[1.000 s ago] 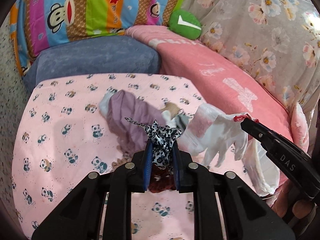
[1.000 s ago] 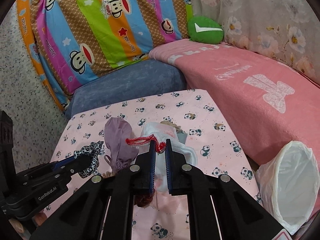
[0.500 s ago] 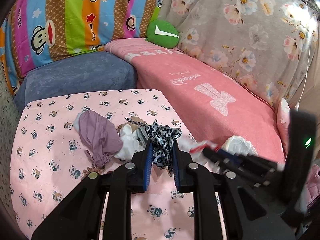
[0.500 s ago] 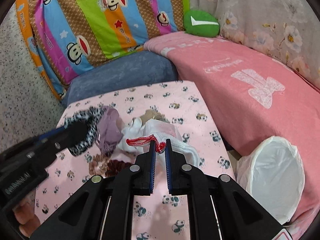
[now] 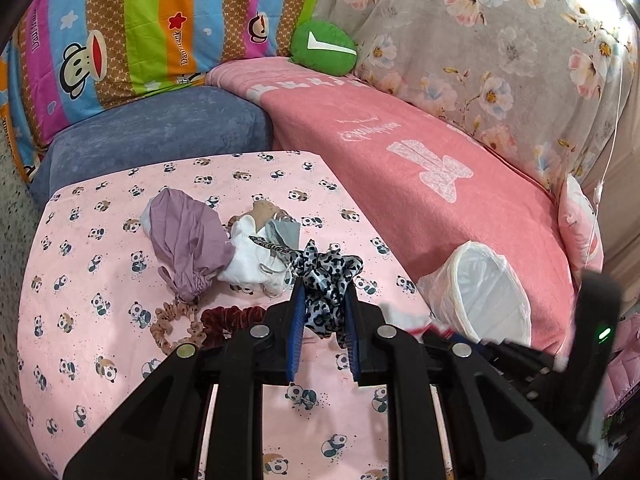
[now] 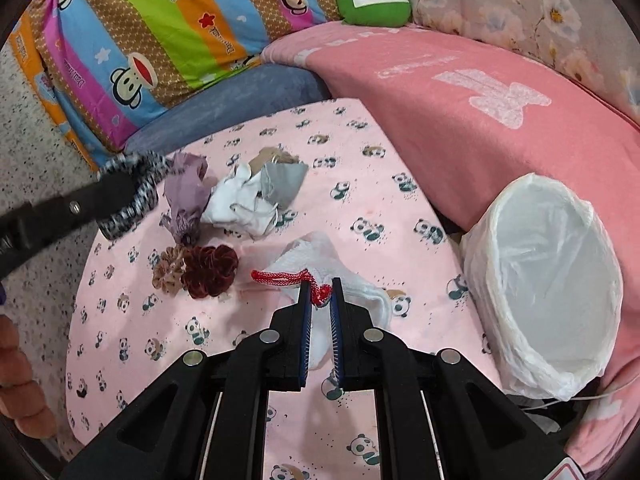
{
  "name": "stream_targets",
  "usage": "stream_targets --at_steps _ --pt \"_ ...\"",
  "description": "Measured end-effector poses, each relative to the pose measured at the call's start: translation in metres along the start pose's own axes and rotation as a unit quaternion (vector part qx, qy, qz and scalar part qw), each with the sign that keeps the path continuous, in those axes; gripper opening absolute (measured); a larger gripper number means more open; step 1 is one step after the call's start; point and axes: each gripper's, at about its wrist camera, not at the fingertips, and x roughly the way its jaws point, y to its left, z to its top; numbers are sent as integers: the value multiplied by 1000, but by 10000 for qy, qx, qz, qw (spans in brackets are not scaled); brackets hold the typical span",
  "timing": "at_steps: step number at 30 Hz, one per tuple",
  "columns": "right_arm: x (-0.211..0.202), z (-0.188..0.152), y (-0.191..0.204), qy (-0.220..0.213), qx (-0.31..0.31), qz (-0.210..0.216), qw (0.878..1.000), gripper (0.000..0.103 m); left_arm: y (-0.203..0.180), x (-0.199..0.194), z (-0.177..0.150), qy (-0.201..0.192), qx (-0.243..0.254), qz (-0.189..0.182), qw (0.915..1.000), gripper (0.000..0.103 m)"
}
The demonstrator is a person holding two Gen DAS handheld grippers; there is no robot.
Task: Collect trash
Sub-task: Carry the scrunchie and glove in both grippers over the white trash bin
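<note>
Sofa corner, striped monkey cushions behind, pink blanket [image 6: 460, 120] along right. Panda-print cloth [image 6: 360, 184] covers surface, soft, may slide. White-lined bin [image 6: 552, 272] just off cloth's right edge. My left gripper [image 5: 322, 300] clamped on leopard scrunchie [image 5: 328, 276]: light, springy, holds anywhere. My right gripper [image 6: 319, 292] pinched on red drawstring [image 6: 288, 276] of white mesh pouch [image 6: 320, 256], near cloth's front: limp, weightless, likely swings. Purple bag [image 5: 188, 232], white rag [image 5: 252, 256], two scrunchies [image 6: 196, 266] mid-cloth, soft; grab bunched folds.
</note>
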Motion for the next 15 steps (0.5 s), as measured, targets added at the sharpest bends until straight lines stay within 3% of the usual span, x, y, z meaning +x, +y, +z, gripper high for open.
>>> stream_targets --at_steps 8,15 --pt "-50 39 -18 -656 100 -85 9978 10 -32 7 7 28 282 -78 9996 18" --pt "-82 58 -51 -1064 318 -310 9933 10 -77 19 18 41 629 -364 9974 18"
